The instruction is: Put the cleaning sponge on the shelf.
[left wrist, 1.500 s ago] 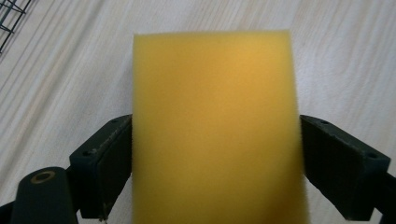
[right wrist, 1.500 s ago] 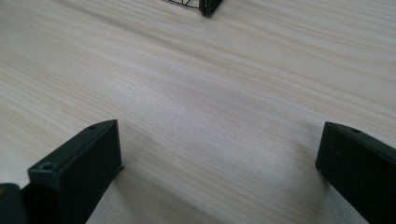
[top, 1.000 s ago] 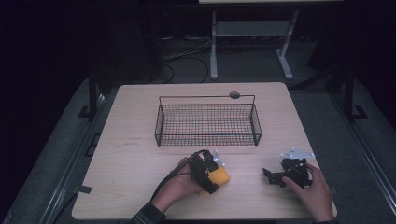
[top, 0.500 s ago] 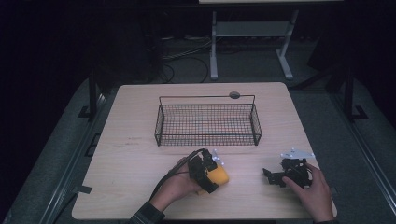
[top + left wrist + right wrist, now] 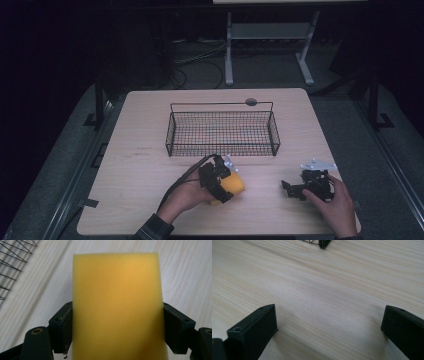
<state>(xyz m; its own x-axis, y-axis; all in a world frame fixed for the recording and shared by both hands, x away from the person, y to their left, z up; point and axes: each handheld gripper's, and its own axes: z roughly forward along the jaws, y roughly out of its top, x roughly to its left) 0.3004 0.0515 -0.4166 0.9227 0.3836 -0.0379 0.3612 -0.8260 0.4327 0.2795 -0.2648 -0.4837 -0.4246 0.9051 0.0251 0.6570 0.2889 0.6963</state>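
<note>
Nearest the camera in the high view, two hands reach onto the light wooden table (image 5: pixel 150 125) from its near edge, each holding a black gripper. On the left, the person's left hand (image 5: pixel 187 197) holds the left gripper (image 5: pixel 231 186), whose jaws are clamped on a yellow sponge (image 5: pixel 231 185). The left gripper view shows this closely: the sponge (image 5: pixel 117 307) is a rectangular foam block pressed between the two black jaws at its lower sides, its far end standing clear above the wood grain. From the high view, the sponge sits low at the tabletop, just in front of the basket; whether it touches the wood cannot be told. On the right, the right hand (image 5: pixel 335 205) holds the right gripper (image 5: pixel 290 189) low over the table, well apart from the left one. Its own view shows the right gripper (image 5: pixel 329 330) with jaws spread wide and bare wood between them. Farther back, a black wire basket (image 5: pixel 222 132) stands near the table's middle. Beyond its far rim lies a small dark round object (image 5: pixel 251 102) on the table. Past the table's far edge, cables (image 5: pixel 200 60) lie on the dark floor beside a pale metal stand (image 5: pixel 267 35).
</note>
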